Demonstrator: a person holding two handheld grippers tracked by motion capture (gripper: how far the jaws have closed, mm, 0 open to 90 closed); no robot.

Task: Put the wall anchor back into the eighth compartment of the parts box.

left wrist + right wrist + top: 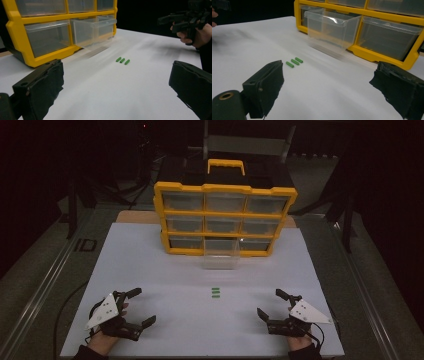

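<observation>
Left gripper (134,309) and right gripper (271,303) both spread wide and empty, low over the white table (150,270), well apart from three green pegs (215,292) lying side by side between them, near the pulled-out clear drawer (221,254) of the yellow organizer (225,215)

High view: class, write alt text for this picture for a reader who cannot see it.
Three small green pieces lie in a row on a white table, between an open left gripper and an open right gripper, each held in a hand near the bottom edge. Behind them stands a yellow drawer cabinet, its bottom middle clear drawer pulled out towards the pieces.
</observation>
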